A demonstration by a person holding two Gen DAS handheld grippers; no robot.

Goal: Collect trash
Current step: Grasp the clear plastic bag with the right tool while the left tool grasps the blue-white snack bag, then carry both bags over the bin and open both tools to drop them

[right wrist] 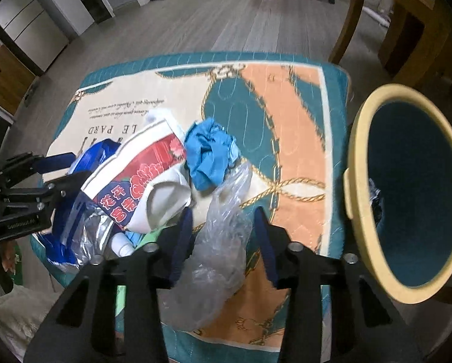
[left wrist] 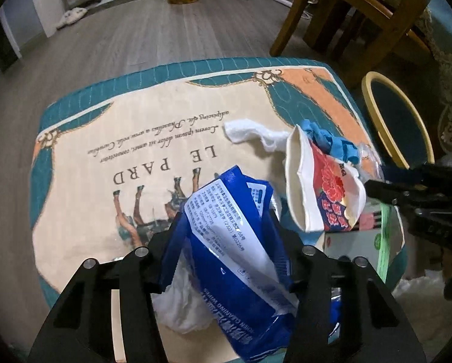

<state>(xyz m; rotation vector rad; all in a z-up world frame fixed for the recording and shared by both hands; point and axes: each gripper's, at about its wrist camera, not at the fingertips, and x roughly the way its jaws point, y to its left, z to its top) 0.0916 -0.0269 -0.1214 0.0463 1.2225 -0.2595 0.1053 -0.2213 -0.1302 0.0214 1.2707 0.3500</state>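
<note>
Item: my left gripper [left wrist: 226,236], jaws either side of the crumpled blue-and-white wipes packet [left wrist: 235,257] at the near edge of the teal-bordered printed cloth table [left wrist: 129,121], though my own fingers hide the contact, so I cannot tell a true clamp; white tissue [left wrist: 180,305] shows only partly beneath. Item: my right gripper [right wrist: 222,242], jaws apart around the crumpled clear plastic bag [right wrist: 216,248] near the right edge, pads not visibly pressing. Item: crushed red-and-white paper cup [right wrist: 147,181] and blue crumpled glove [right wrist: 209,154] mid-table; cream-rimmed teal bin [right wrist: 359,181] beside the right edge, its contents too dark to identify.
</note>
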